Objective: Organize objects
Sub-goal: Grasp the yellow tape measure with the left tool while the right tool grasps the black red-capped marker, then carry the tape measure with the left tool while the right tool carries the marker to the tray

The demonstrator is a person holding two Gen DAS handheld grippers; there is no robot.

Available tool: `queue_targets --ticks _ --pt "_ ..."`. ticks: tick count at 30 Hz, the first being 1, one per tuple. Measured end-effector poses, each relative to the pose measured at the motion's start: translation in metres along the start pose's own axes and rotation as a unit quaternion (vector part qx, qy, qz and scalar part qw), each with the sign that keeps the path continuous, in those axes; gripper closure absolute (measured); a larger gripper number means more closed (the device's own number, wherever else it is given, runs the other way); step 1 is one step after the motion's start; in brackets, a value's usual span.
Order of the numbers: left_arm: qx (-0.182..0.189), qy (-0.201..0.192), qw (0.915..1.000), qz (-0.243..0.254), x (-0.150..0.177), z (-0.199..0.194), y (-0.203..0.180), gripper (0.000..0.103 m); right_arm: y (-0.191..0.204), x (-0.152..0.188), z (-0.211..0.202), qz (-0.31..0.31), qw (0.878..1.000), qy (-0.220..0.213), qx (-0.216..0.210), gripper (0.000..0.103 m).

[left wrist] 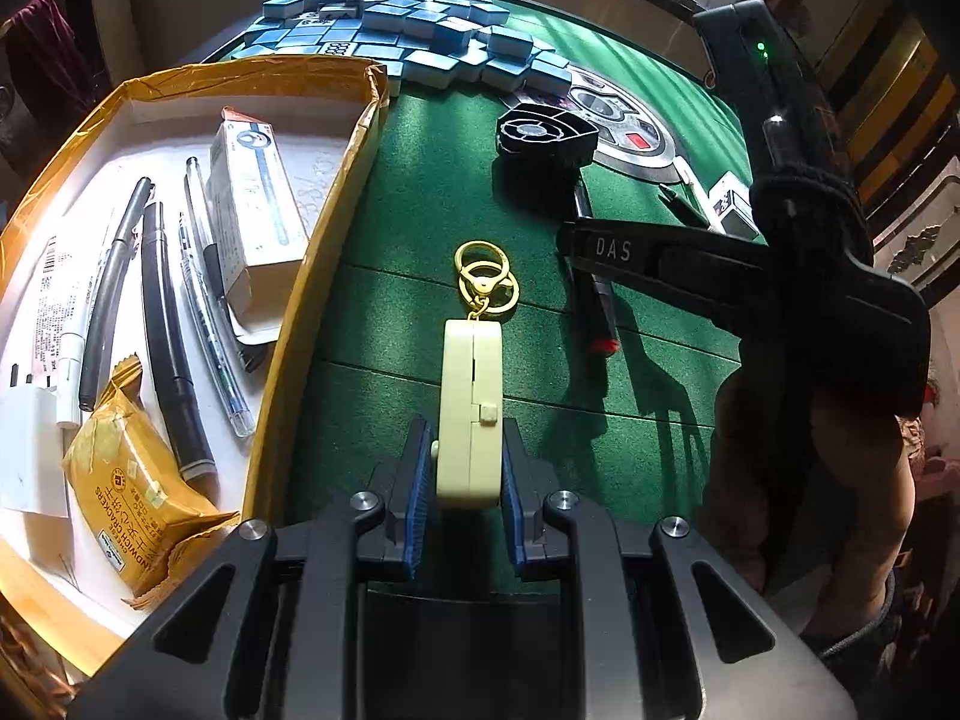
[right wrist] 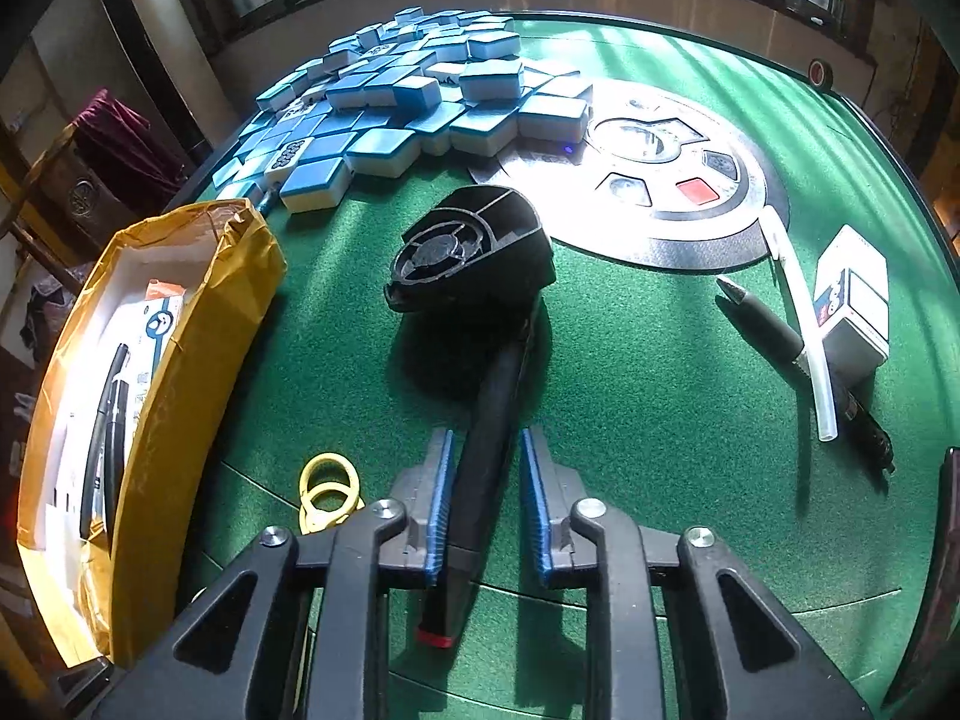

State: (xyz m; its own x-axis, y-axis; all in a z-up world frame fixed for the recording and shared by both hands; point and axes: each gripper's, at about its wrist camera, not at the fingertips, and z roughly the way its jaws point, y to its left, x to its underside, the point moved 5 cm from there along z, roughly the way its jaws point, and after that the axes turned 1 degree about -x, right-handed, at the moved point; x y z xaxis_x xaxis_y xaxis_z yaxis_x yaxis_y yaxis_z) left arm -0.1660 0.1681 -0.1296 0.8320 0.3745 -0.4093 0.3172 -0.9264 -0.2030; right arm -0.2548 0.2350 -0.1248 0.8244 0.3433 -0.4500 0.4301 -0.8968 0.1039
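Left tool [left wrist: 465, 468] clamped on cream keychain case [left wrist: 470, 402] above green surface [left wrist: 408, 192]. Right tool [right wrist: 483, 480] straddles black marker [right wrist: 480, 480]; pads not touching, jaws apart.

Your left wrist view looks steeply down, close over the green felt [left wrist: 420, 192]. Your right does likewise. Both share the mahjong tiles [left wrist: 408, 24] and yellow-edged box [right wrist: 180, 324].

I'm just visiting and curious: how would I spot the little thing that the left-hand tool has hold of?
Find the green table, then the yellow box at its edge. Just beside it, the left gripper pinches a pale cream case, the only item with gold key rings.
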Motion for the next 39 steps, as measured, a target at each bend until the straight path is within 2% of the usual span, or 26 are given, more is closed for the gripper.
queue_targets --ticks 9,14,17,21,29,30,31,33,36,39 --pt "0.017 0.005 0.9998 0.004 0.005 -0.004 -0.015 0.085 -0.040 0.058 -0.036 -0.007 1.000 0.003 -0.014 0.090" --pt "0.015 0.009 0.9998 -0.007 0.004 -0.001 -0.012 0.084 -0.055 0.079 -0.049 -0.006 1.000 -0.003 -0.031 0.090" --pt "0.008 0.000 1.0000 -0.005 0.001 -0.004 -0.012 0.084 -0.054 0.081 -0.050 -0.008 0.999 -0.007 -0.046 0.089" --pt "0.006 -0.018 0.9997 0.014 -0.007 -0.008 -0.018 0.073 -0.051 0.076 -0.048 0.000 0.997 -0.006 -0.080 0.088" --pt "-0.016 -0.015 0.9994 0.026 -0.009 0.004 -0.016 0.072 -0.043 0.070 -0.040 -0.010 0.998 -0.017 -0.051 0.088" --pt "-0.018 -0.016 0.9994 0.023 -0.008 0.005 -0.014 0.073 -0.042 0.071 -0.040 -0.009 0.999 -0.019 -0.049 0.088" --pt "-0.018 -0.020 0.9995 0.019 -0.007 0.004 -0.012 0.080 -0.042 0.071 -0.040 -0.008 0.999 -0.021 -0.047 0.088" --pt "-0.019 -0.022 0.9994 0.018 -0.006 0.003 -0.010 0.086 -0.042 0.071 -0.040 -0.007 0.999 -0.024 -0.040 0.089" --pt "-0.014 -0.024 0.9995 0.014 -0.003 0.001 -0.008 0.086 -0.041 0.072 -0.041 0.001 0.999 -0.021 -0.041 0.090" --pt "0.004 -0.030 0.9995 0.007 -0.001 -0.007 -0.008 0.087 -0.041 0.075 -0.047 0.020 0.997 -0.022 -0.074 0.090"
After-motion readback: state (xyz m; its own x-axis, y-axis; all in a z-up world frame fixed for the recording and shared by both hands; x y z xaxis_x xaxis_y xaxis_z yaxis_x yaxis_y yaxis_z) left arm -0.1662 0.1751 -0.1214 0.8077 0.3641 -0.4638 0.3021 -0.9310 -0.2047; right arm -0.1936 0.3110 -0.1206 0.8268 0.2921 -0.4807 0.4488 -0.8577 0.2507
